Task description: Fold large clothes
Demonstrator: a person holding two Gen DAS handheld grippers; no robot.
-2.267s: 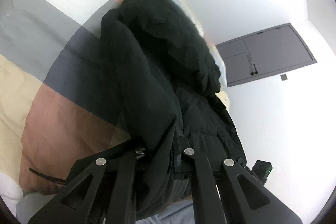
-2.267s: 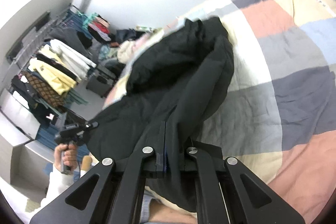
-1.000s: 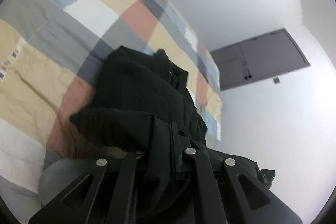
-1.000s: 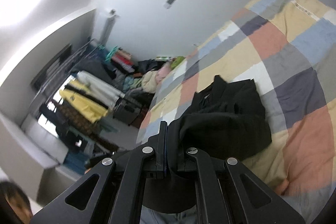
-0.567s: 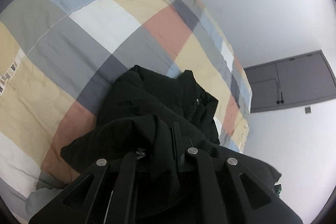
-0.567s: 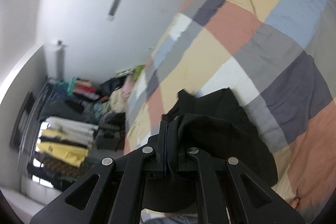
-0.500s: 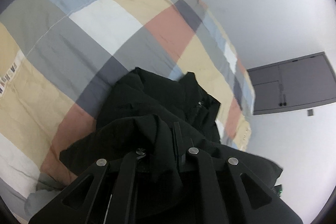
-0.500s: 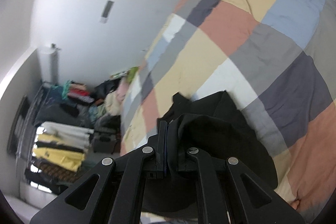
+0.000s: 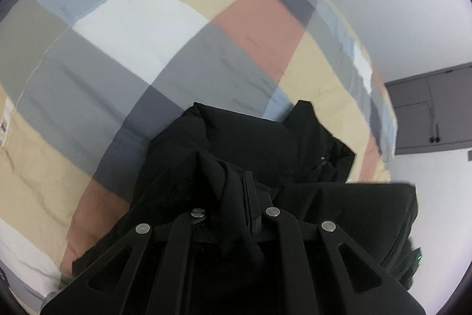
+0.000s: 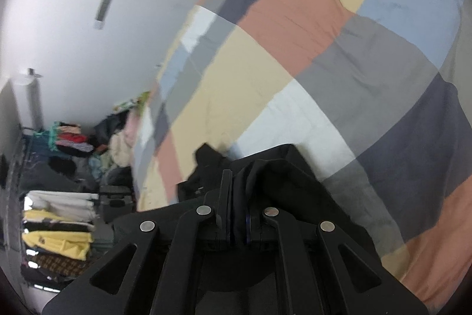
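**A:** Patchwork bedding fills both wrist views, with pale walls behind. Start at the tools: what are they doing?

**B:** The left tool (image 9: pixel 236 197) is pinched on a fold of the black jacket (image 9: pixel 265 143); its jaws have just been easing apart a touch, but cloth sits between them and looks gripped. The right tool (image 10: pixel 236 197) is clamped tight on another bunch of the same jacket (image 10: pixel 280 182).

**A:** And the jacket itself?

**B:** It lies on the checked quilt (image 9: pixel 147 34), near the edge of the bed. From each tool the held cloth runs forward and down onto the heap just beyond the fingertips. I judge the gripped edge is being laid over the part already resting on the quilt.

**A:** Which relation matters for the coming move?

**B:** The heap lies straight ahead of both tools, its length running across from one tool to the other, so neither hand seems nearer. Setting the edge down square probably needs both to lower evenly.

**A:** Anything unclear?

**B:** Plenty. Black on black hides the seams; I cannot tell sleeve from hem. The left tool's left finger is buried in cloth. Farther off, a grey door (image 9: pixel 433 114) shows in the left view, a clothes rack (image 10: pixel 59 220) in the right.
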